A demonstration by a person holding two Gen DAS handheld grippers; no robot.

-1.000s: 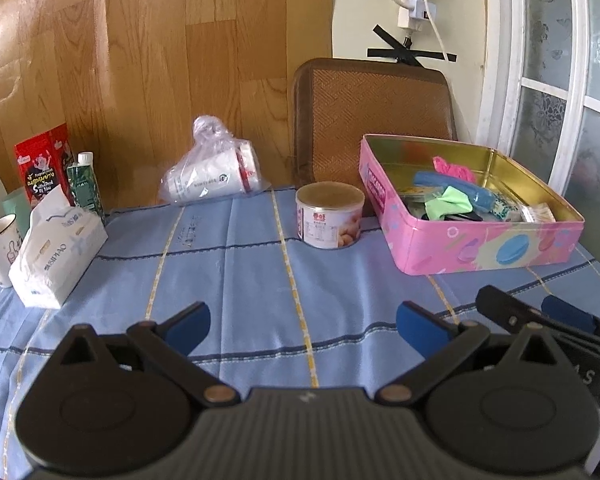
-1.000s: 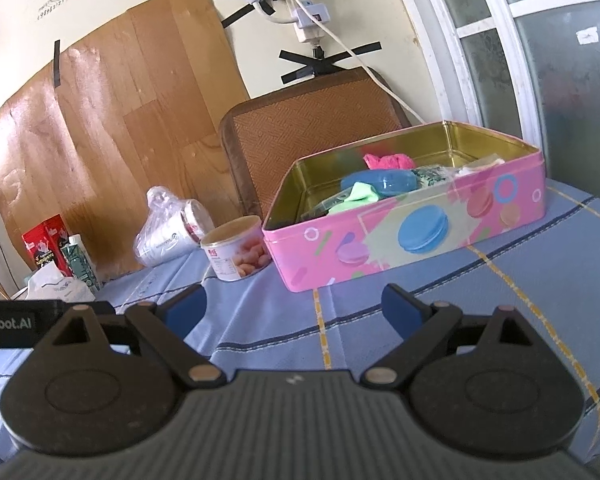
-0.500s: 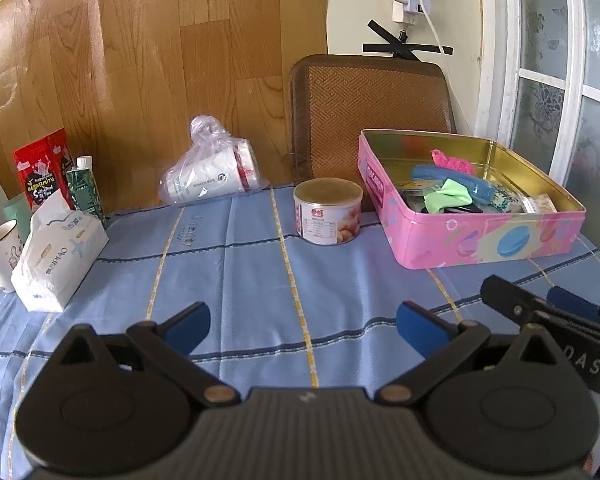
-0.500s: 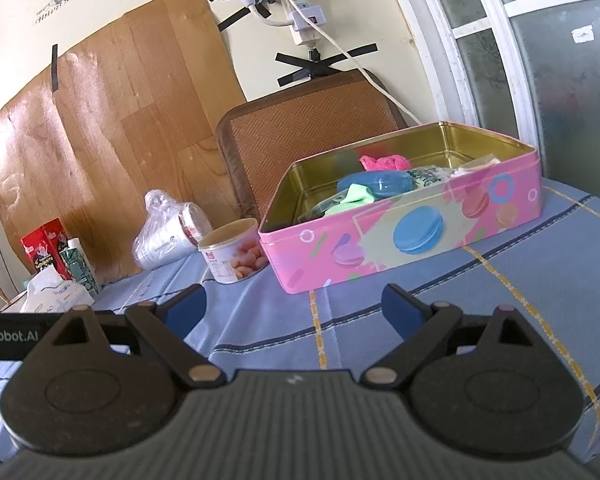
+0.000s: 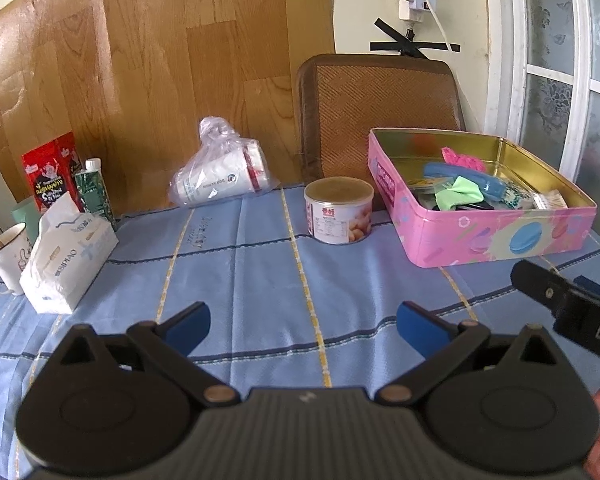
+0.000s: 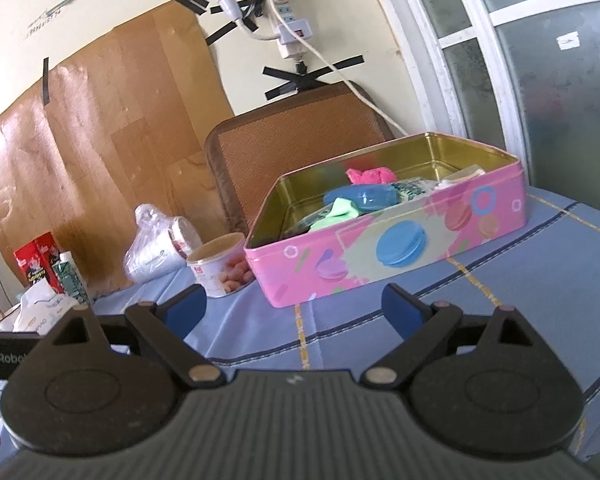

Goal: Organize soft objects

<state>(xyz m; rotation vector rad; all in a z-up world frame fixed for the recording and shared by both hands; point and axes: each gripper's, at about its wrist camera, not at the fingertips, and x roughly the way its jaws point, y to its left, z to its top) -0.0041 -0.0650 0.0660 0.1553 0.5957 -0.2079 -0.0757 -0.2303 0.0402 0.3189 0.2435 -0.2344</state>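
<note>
A: Where do the soft things lie?
B: In the pink rectangular tin [image 5: 496, 236] with macaron prints and a gold inner wall, on the right of the bench. A crumpled lime-green cloth [image 5: 458, 196], a fuzzy pink cloth [image 5: 462, 159] by the far wall and a long blue piece [image 5: 466, 174] lie among packets there.

A: And the tools?
B: The left tool [image 5: 302, 324] hovers low over the bench, its blue-padded fingers spread wide with nothing between them. The right tool [image 6: 294, 306] is just as wide apart and bare, facing the tin's near corner. It also shows at the right edge of the left view, near the tin's front wall.

A: What stands around the tin?
B: A short round can [image 5: 338, 210] with a paper label stands just beside its left wall. Further left lies a clear plastic bag of stacked paper cups [image 5: 220, 178], on its side. A soft white tissue pack [image 5: 70, 256], a white mug [image 5: 6, 258], a green carton [image 5: 94, 192] and a red packet [image 5: 50, 176] crowd the left edge.

A: The surface and room?
B: A blue cloth with yellow and dark stripes [image 5: 260, 280] covers the bench. Behind stand a brown woven chair back [image 5: 380, 108], a wood-grain sheet [image 5: 160, 60] on the wall and a frosted window [image 5: 560, 60].
</note>
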